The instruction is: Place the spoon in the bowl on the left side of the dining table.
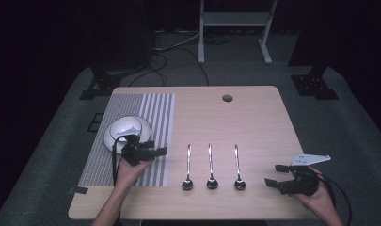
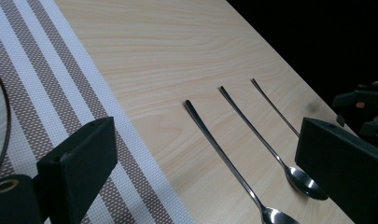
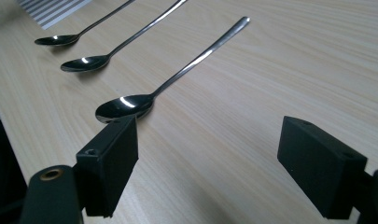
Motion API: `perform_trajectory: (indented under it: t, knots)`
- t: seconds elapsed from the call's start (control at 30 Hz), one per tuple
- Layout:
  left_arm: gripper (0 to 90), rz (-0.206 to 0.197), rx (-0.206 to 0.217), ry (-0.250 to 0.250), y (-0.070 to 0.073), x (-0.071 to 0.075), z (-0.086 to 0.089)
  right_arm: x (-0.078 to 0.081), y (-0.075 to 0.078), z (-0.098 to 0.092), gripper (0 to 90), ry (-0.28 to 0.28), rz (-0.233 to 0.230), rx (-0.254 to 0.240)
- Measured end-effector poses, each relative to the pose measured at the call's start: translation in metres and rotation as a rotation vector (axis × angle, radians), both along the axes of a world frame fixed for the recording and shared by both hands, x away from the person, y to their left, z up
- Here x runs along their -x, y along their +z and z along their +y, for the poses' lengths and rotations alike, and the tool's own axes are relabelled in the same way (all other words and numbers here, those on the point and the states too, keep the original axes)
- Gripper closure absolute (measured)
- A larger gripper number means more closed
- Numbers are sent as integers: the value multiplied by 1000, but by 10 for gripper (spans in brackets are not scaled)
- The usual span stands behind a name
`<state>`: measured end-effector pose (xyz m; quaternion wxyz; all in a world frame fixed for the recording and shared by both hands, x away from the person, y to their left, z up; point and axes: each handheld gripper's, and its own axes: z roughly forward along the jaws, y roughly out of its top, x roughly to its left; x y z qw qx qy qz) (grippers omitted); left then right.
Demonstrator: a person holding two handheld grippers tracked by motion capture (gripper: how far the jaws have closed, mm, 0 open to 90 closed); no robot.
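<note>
Mostly dark rm, wood table [image 1: 254, 117], striped mat [image 1: 155, 117], grey carpet [image 1: 348, 141].

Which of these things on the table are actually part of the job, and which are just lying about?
In the job:
- three spoons, in a row between the grippers
- left gripper, open
- right gripper, open, nearest the right spoon

Lying about, as far as I can judge:
- striped placemat
- white bowl on a plate
- frame behind the table
</note>
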<state>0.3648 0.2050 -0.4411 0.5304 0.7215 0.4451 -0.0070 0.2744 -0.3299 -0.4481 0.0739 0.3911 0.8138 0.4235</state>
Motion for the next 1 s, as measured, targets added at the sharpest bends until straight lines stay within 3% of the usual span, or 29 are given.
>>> perform_trajectory:
  t: [0.23,0.33,0.63,1.0]
  knots:
    - [48,9,-5,3,-2,-1,1,-6,10,11,191,44,-4,34]
    - [47,0,7,9,0,-1,1,-10,17,23,191,79,-10,72]
    - [48,15,6,0,-2,-2,2,-22,29,47,206,157,-8,117]
    - [49,11,-2,3,-2,-3,3,-37,43,102,226,314,-23,212]
